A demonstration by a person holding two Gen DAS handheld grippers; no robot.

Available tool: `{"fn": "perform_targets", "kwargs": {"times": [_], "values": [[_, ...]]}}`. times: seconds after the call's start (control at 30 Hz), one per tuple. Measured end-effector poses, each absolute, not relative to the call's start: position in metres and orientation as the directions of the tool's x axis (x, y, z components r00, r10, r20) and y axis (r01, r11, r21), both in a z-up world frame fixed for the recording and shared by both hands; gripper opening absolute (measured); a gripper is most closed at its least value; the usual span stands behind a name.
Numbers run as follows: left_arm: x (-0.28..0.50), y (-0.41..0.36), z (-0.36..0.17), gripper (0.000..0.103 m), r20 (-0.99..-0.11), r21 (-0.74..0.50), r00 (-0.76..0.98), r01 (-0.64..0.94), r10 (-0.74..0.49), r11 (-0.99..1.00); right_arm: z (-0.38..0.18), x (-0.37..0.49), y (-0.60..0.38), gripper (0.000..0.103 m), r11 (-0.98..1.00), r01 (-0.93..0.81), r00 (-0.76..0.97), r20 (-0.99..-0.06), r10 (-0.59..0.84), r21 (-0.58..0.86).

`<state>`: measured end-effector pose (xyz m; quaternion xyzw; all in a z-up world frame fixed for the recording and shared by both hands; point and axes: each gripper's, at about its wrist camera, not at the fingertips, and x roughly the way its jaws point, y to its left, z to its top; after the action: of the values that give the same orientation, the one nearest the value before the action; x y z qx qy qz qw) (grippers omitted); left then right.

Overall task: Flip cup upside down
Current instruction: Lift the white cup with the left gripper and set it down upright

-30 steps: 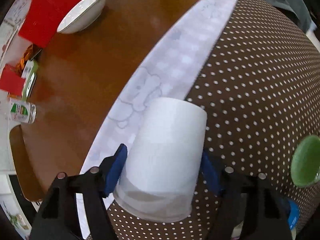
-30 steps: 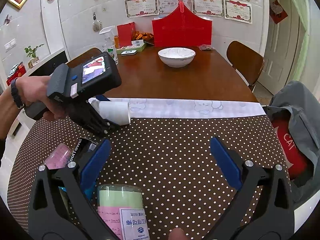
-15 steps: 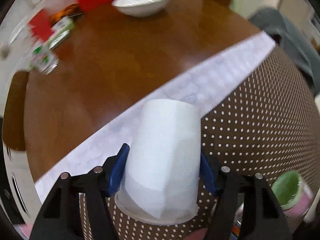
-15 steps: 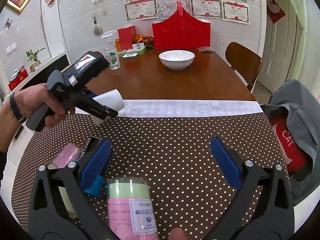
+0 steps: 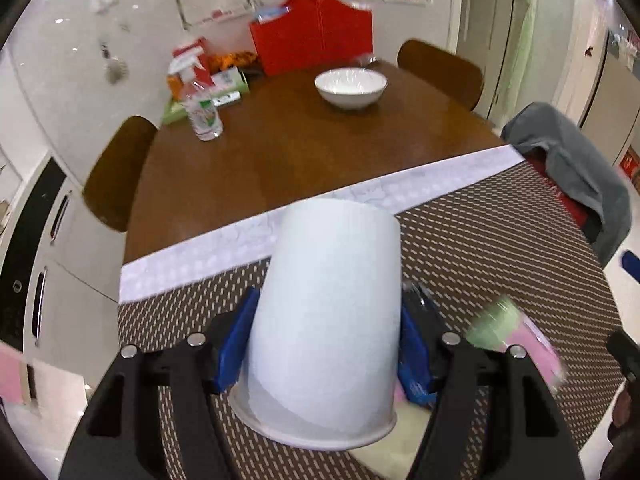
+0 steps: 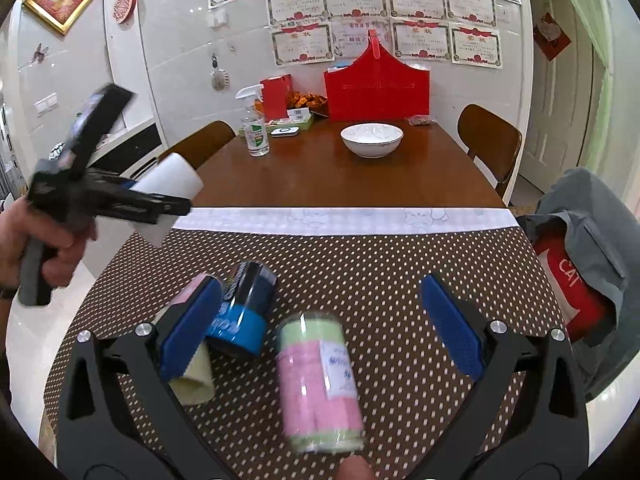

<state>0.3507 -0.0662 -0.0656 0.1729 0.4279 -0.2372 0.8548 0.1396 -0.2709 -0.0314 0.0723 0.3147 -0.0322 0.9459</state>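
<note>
My left gripper [image 5: 326, 344] is shut on a white paper cup [image 5: 332, 304], blue pads pressed on both sides. The cup's closed bottom points away from the camera and its rim is near me. In the right wrist view the cup [image 6: 168, 184] is held in the air above the left edge of the dotted brown tablecloth [image 6: 360, 264], tilted, in the left gripper [image 6: 120, 200]. My right gripper [image 6: 320, 324] is open and empty, low over the cloth.
A pink and green roll [image 6: 320, 380], a blue and black container [image 6: 244, 312] and a pale cloth [image 6: 192, 376] lie on the cloth between the right fingers. A white bowl [image 6: 371, 139], spray bottle [image 6: 255, 128] and red bag [image 6: 376, 84] stand on the wooden table [image 6: 340, 176]. A chair with a grey jacket [image 6: 584, 240] is at right.
The left gripper has rotated and lifted with the cup; its view swung from looking down at the table to looking level across it. The right gripper stayed nearly still.
</note>
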Motion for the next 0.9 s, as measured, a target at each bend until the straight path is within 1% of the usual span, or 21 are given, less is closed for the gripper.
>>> {"fn": "perform_targets", "kwargs": {"times": [0.1, 0.2, 0.3, 0.43, 0.53, 0.73, 0.83, 0.9], "values": [[0.300, -0.055, -0.059, 0.065, -0.798, 0.068, 0.527, 0.558, -0.291, 0.827, -0.032, 0.119, -0.266, 0.097, 0.987, 0.110, 0.800, -0.600, -0.017, 0.119], [0.254, -0.051, -0.065, 0.065, -0.801, 0.038, 0.505, 0.580, -0.323, 0.814, -0.036, 0.099, -0.262, 0.097, 0.987, 0.115, 0.795, -0.607, -0.022, 0.115], [0.208, -0.049, -0.080, 0.065, -0.807, -0.007, 0.469, 0.600, -0.359, 0.800, -0.042, 0.081, -0.259, 0.097, 0.987, 0.116, 0.786, -0.617, -0.022, 0.113], [0.171, -0.052, -0.106, 0.065, -0.826, -0.057, 0.429, 0.582, -0.365, 0.812, -0.054, 0.065, -0.257, 0.097, 0.988, 0.111, 0.771, -0.636, -0.018, 0.106], [0.149, -0.056, -0.128, 0.065, -0.847, -0.082, 0.397, 0.560, -0.354, 0.824, -0.064, 0.055, -0.257, 0.097, 0.989, 0.108, 0.757, -0.653, -0.017, 0.099], [0.124, -0.069, -0.166, 0.065, -0.874, -0.087, 0.362, 0.537, -0.323, 0.839, -0.080, 0.042, -0.266, 0.097, 0.985, 0.126, 0.740, -0.673, -0.014, 0.118], [0.116, -0.069, -0.171, 0.065, -0.867, -0.091, 0.375, 0.529, -0.328, 0.844, -0.085, 0.040, -0.267, 0.097, 0.984, 0.128, 0.730, -0.684, -0.011, 0.120], [0.110, -0.068, -0.165, 0.065, -0.853, -0.054, 0.420, 0.521, -0.311, 0.852, -0.087, 0.039, -0.266, 0.097, 0.985, 0.126, 0.726, -0.687, -0.011, 0.118]]}}
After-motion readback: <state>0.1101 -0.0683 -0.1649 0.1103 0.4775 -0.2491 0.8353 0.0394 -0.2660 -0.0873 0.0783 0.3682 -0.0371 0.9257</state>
